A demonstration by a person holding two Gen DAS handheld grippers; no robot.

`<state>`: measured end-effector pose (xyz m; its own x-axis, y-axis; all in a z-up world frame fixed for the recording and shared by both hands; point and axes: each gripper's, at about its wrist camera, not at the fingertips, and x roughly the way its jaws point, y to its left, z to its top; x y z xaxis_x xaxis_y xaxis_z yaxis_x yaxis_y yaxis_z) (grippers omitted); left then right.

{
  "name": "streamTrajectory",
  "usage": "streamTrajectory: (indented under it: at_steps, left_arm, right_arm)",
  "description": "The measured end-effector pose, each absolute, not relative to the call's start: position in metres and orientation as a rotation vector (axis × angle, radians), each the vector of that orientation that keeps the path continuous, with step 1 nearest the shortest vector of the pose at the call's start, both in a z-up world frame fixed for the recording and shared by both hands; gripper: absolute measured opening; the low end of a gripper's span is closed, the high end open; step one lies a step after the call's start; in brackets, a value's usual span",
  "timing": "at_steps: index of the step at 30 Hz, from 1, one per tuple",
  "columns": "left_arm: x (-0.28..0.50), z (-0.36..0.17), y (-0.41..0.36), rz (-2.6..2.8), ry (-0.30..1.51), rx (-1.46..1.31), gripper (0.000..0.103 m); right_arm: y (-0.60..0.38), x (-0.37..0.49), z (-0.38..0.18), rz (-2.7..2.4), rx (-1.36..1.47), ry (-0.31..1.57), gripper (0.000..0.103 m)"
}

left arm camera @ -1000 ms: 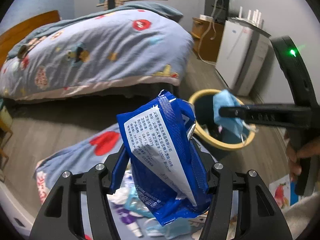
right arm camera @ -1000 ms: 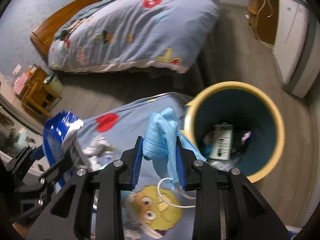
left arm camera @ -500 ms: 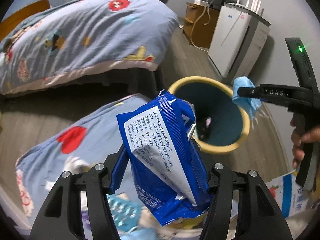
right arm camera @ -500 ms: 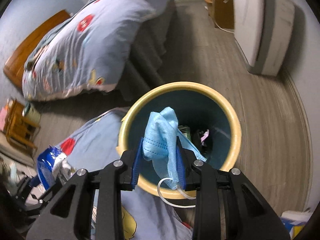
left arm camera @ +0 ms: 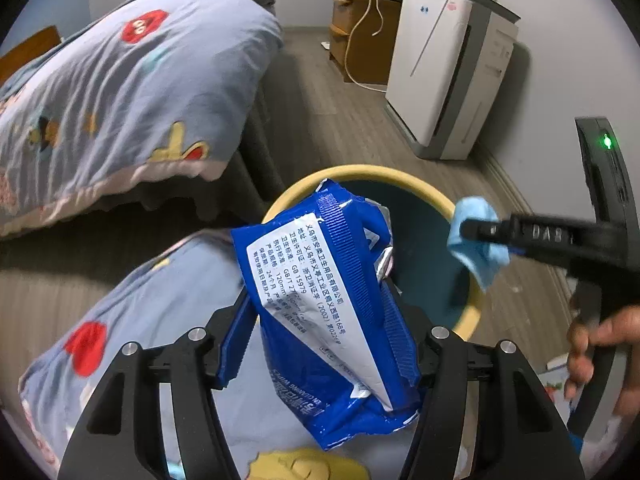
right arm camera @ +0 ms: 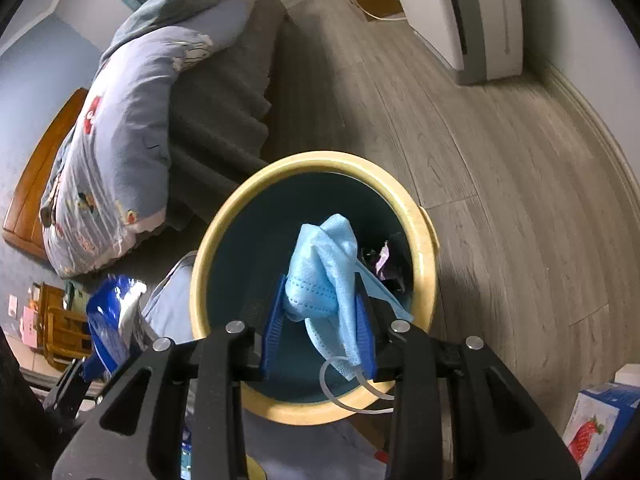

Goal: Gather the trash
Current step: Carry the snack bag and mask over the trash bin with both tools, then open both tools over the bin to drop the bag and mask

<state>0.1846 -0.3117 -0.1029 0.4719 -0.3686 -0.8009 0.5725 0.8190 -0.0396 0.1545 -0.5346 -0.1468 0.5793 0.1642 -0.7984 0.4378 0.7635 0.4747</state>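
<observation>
Two grippers tilt steeply downward above one yellow-rimmed bin (right arm camera: 416, 216). The left gripper (left arm camera: 320, 344) pinches one blue wipes packet (left arm camera: 320, 300) between its fingers, at the bin's near rim. The right gripper (right arm camera: 320, 336), held by a hand (left arm camera: 596, 344), has just eased its fingers slightly, yet one light-blue face mask (right arm camera: 324, 276) seemingly remains clamped, directly over the bin's opening.

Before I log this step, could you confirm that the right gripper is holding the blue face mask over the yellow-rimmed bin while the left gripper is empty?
Not quite: the left gripper holds a blue wipes packet, as the left wrist view shows. The right gripper does hold the face mask over the bin.
</observation>
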Motion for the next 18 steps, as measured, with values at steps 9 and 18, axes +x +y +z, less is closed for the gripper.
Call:
streamTrajectory:
  at_steps: [9,18]
  left_arm:
    - [0.201,-0.114,-0.336,-0.595,0.9,0.256,0.077]
    - [0.196,-0.108,-0.311,-0.56,0.89,0.249,0.089]
  right_arm:
    - [-0.545,0.155,-0.158,-0.076,0.888,0.888,0.048]
    - [-0.536,0.161,-0.144,-0.074,0.838,0.88,0.078]
